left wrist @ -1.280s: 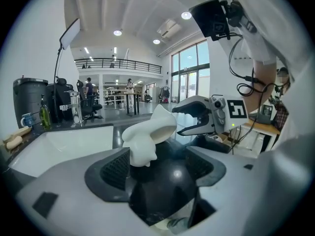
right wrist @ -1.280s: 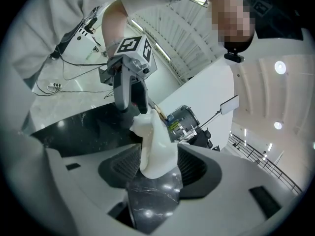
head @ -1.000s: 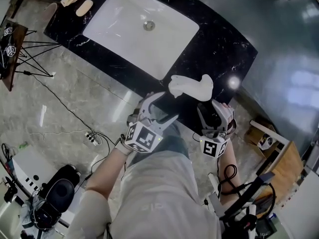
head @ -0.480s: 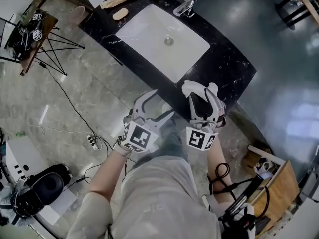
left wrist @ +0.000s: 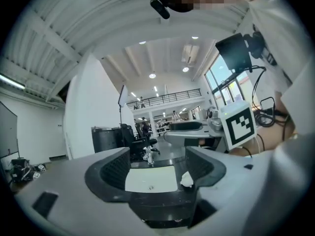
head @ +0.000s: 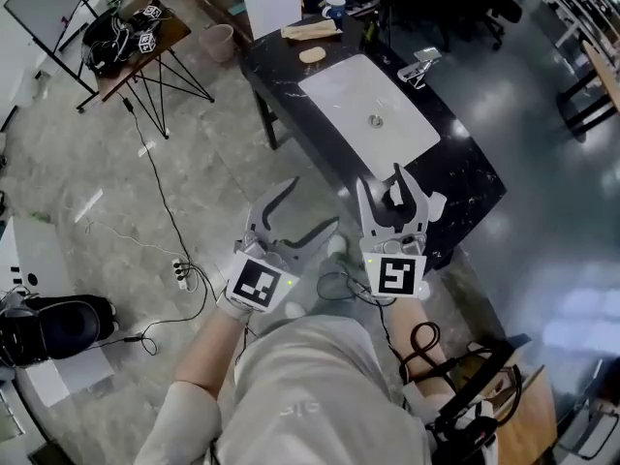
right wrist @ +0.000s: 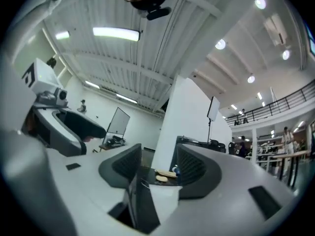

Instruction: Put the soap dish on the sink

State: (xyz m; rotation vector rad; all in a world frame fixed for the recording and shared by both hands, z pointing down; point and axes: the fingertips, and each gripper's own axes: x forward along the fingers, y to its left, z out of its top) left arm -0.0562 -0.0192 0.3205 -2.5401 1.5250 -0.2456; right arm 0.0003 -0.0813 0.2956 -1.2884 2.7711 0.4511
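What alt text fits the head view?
Seen from above, a person holds the left gripper and the right gripper, both open and empty, short of a black counter with a white sink basin and a faucet. Cables trail across the floor at left.

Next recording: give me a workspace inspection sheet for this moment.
Surface: black counter with white basin and faucet.
Job's things: tan oval piece on the counter's far corner; small white lump on the counter beside the basin; cannot tell which is the soap dish.
Clutter: wooden board, blue mug.
Grippers: left gripper and right gripper both open, empty, pointed toward the counter.
Cables: floor cable running to a power strip.
Surroundings: tripod table, bin, grey floor.
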